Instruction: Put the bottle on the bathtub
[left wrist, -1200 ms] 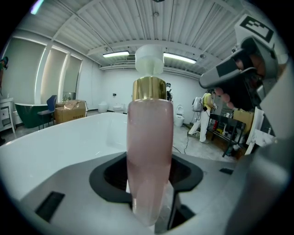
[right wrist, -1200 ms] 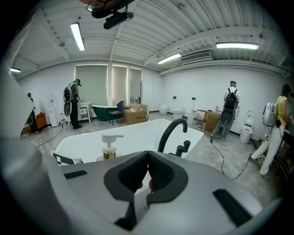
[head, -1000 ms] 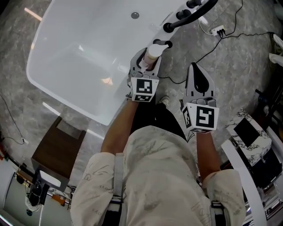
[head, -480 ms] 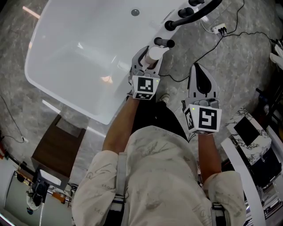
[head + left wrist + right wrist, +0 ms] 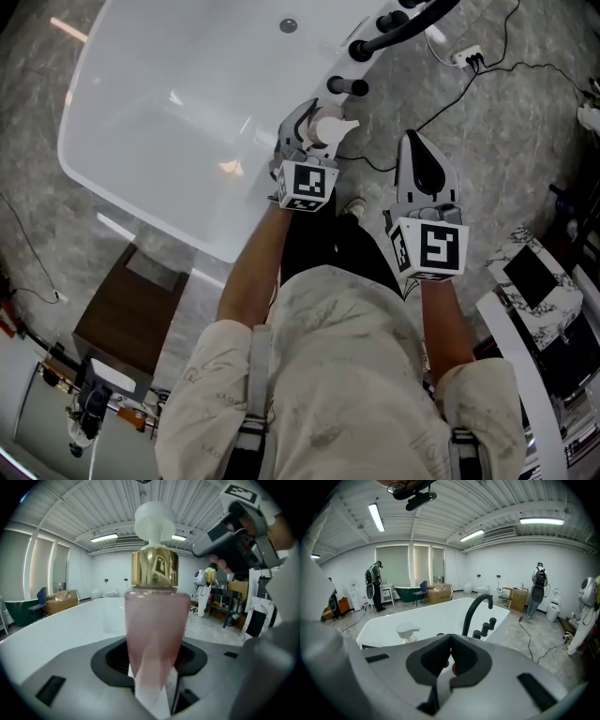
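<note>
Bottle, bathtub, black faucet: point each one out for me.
bottle (image 5: 154,634), left gripper view, on its pink body.
bathtub (image 5: 178,84), head view, on the bare inner basin.
black faucet (image 5: 467,617), right gripper view, on the curved riser.

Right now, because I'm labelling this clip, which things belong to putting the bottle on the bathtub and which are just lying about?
In the job: pink pump bottle, left gripper holding it, white bathtub.
Lying about: black faucet, brown wooden table, power strip, shut right gripper.
</note>
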### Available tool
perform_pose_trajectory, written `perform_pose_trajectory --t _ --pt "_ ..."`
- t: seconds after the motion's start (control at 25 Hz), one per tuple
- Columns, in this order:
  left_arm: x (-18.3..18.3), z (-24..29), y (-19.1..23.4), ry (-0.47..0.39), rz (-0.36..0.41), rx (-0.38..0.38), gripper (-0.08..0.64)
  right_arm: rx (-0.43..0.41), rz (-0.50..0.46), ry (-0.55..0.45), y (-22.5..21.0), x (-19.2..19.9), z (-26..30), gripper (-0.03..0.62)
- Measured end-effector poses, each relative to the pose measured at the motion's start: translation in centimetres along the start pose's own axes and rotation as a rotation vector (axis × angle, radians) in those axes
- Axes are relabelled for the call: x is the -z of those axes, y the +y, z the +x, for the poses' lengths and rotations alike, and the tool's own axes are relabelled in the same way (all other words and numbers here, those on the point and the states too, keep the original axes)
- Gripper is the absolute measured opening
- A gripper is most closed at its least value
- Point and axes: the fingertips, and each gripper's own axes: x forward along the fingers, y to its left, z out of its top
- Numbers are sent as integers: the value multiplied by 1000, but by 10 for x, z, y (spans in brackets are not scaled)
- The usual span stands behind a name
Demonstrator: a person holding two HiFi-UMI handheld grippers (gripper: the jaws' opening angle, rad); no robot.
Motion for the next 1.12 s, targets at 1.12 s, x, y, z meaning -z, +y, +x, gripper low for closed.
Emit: perform_pose_trajectory --t 1.12 --pt "3 -32 -16 29 57 -57 284 -24 22 -40 -4 9 -42 -11"
